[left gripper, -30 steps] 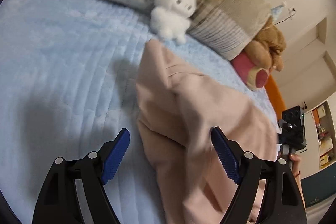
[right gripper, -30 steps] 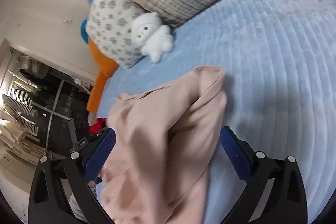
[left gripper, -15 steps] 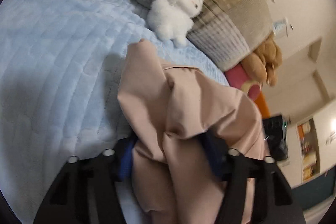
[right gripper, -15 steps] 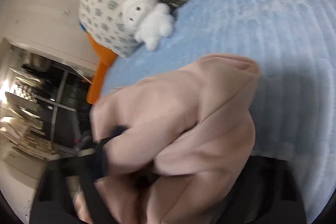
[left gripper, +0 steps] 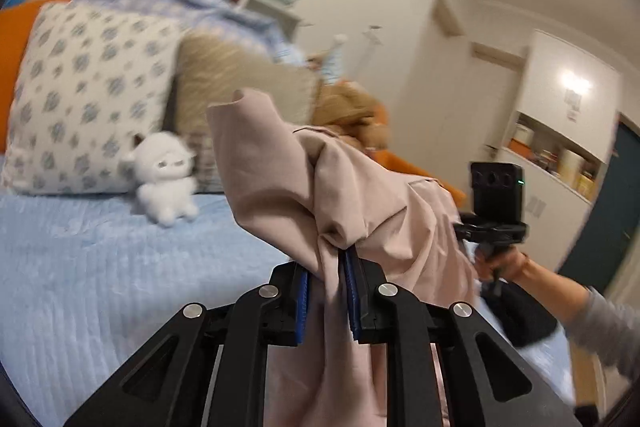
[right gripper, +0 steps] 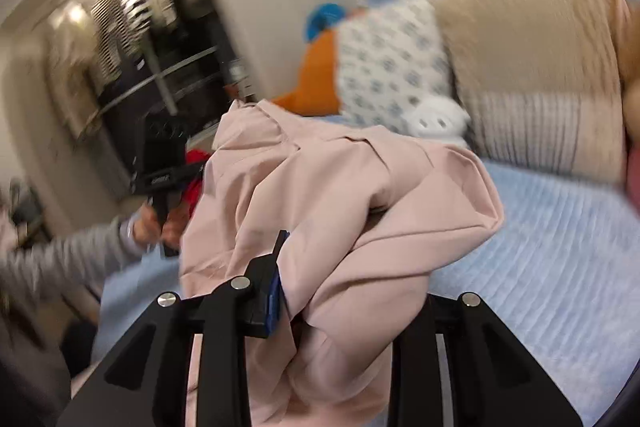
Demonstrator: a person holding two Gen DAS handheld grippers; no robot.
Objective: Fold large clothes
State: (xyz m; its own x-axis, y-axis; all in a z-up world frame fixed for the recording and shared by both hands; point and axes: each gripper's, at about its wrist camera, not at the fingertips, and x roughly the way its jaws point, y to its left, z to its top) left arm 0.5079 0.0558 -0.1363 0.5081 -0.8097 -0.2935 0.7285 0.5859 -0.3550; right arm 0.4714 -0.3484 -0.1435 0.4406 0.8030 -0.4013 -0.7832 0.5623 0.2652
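At the bottom centre of the left wrist frame, the left tongs (left gripper: 326, 297) are clamped on a bunched ridge of a pink garment (left gripper: 360, 195), blue pads pressing the cloth from both sides. In the right wrist frame the right tongs (right gripper: 316, 291) are buried in the same garment (right gripper: 344, 195); one blue pad shows against the fabric and the other finger is hidden under it, yet the cloth hangs gathered from them, so they appear to be gripping it too. The garment is lifted clear of the blue bed (left gripper: 80, 267), drooping in soft, matte, heavy folds with a cuff-like opening sticking up near the frame's middle.

The step in hand looks like the pick-up before a fold: the garment is raised but crumpled. The next move likely calls for drawing the two tongs apart to spread the cloth flat and lay it on the ribbed, quilted bedspread.

Beyond, left of centre, sits a fluffy white plush toy (left gripper: 166, 179) against a patterned pillow (left gripper: 88, 87) and a tan cushion (left gripper: 240, 79), both blurred.
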